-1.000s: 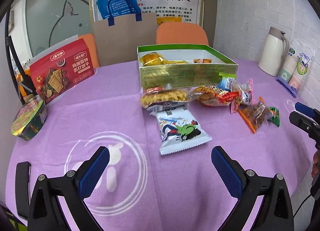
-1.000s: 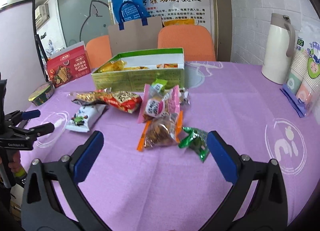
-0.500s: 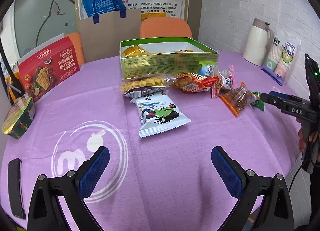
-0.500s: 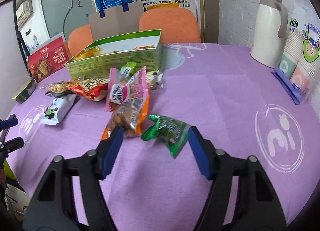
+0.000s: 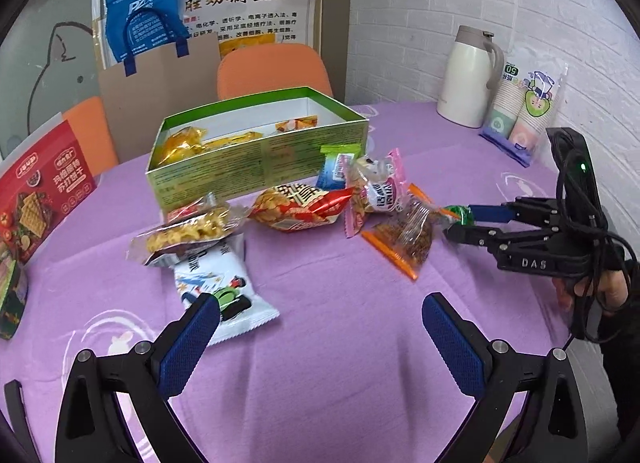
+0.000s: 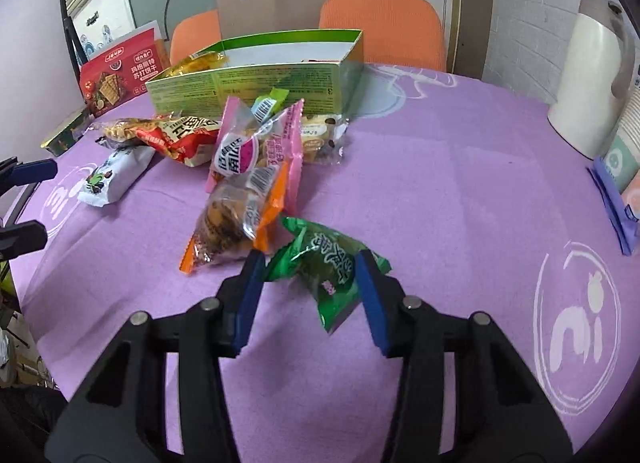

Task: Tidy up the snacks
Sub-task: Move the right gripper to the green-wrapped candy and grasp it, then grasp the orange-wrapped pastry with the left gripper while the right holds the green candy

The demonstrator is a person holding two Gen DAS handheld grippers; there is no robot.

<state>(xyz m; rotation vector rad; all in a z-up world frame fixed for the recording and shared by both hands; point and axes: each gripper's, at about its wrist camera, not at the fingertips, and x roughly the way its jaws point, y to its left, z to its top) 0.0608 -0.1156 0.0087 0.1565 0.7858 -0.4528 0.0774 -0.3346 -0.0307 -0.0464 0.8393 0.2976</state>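
Two blue pads of my right gripper (image 6: pixel 310 283) bracket the green packet (image 6: pixel 326 259) on the purple table (image 6: pixel 460 191), narrowed around it but not visibly pinching. My left gripper (image 5: pixel 320 327) hovers wide open, empty, near the white packet (image 5: pixel 218 281), short of the box (image 5: pixel 260 153).

- Left gripper (image 5: pixel 318 327): black plastic frame, two long fingers faced with blue textured pads (image 5: pixel 188 347); silver screw heads at the pivots.
- Right gripper (image 6: pixel 310 283): same black frame, blue pads, round silver screws.
- Side view of it shows white "DAS" lettering, a green light, looped black cables.
- Hand (image 5: pixel 592 287): bare skin, dark sleeve.
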